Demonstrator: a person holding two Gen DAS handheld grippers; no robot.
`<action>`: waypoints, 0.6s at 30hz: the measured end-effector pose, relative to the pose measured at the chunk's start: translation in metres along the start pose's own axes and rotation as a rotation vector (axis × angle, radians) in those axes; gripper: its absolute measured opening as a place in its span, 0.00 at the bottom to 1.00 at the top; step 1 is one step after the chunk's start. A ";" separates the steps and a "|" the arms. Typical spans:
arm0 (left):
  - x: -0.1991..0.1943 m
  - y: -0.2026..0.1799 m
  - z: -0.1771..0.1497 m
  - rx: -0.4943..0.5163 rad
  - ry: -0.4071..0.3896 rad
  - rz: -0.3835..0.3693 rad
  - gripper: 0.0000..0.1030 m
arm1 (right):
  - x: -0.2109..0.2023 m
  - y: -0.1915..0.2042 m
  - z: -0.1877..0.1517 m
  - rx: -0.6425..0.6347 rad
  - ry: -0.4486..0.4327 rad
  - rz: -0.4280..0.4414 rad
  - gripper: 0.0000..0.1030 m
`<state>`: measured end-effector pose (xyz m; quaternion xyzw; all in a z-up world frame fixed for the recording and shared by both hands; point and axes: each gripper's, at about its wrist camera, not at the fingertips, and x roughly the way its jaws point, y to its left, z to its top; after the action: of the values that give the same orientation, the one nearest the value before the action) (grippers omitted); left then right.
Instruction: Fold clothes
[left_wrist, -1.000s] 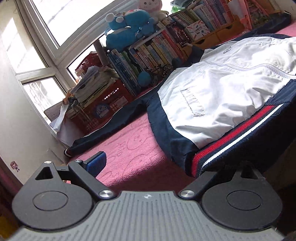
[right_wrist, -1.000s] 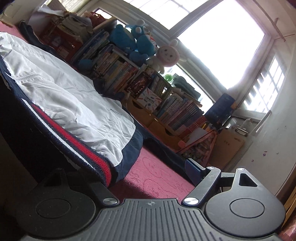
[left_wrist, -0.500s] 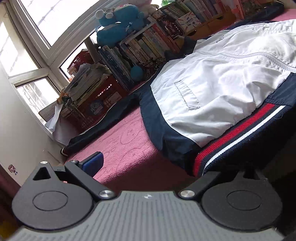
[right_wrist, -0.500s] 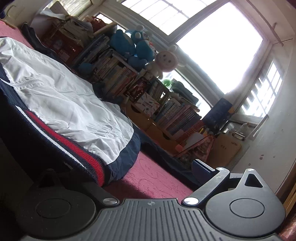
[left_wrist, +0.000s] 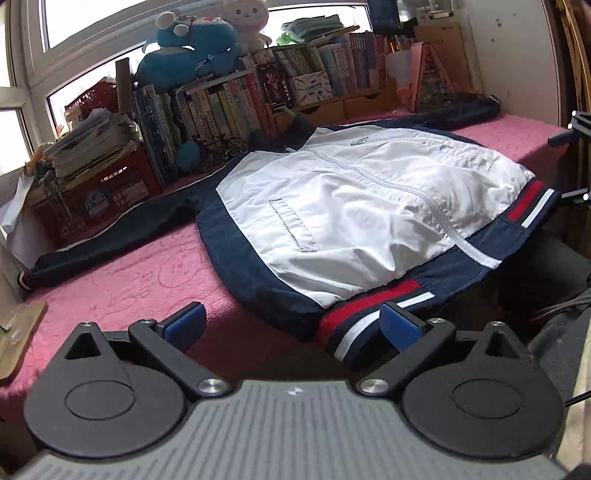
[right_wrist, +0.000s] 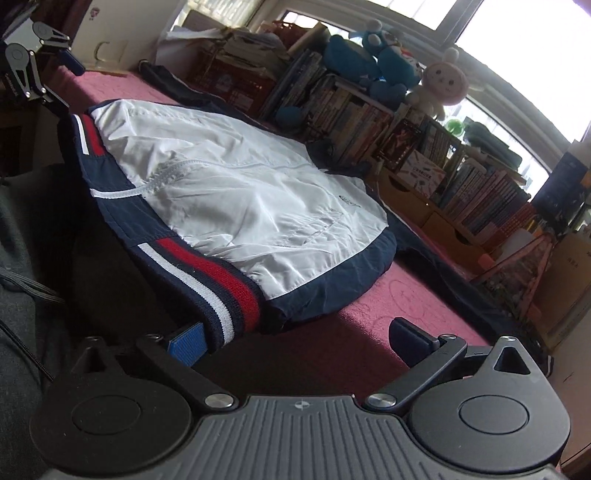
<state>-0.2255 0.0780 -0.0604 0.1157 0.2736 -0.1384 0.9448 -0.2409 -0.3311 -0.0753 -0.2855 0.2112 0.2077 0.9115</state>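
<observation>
White-and-navy jacket (left_wrist: 369, 206) lies flat as both tongs (left (left_wrist: 291, 326), right (right_wrist: 299, 338)) gape wide, empty; best gripped squarely at the striped hem (right_wrist: 221, 284).

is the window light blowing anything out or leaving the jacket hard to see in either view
Right wrist view: the window is blown out to pure white, and the jacket hem facing the camera sits in shadow. Left wrist view: window glare is milder and the white jacket panel is evenly lit; fisheye bends the edges.
</observation>
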 end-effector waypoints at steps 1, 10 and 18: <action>-0.005 0.012 0.003 -0.078 0.002 -0.047 0.99 | -0.004 -0.006 0.002 0.020 0.007 0.010 1.00; 0.021 0.120 0.064 -0.554 -0.130 -0.077 1.00 | 0.003 -0.143 0.037 0.647 -0.154 0.048 1.00; 0.158 0.177 0.092 -0.897 -0.022 -0.051 0.93 | 0.154 -0.195 0.018 1.169 -0.028 0.112 0.94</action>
<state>0.0052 0.1855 -0.0465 -0.3137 0.2993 -0.0305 0.9006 -0.0115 -0.4273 -0.0551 0.2790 0.2934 0.1082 0.9079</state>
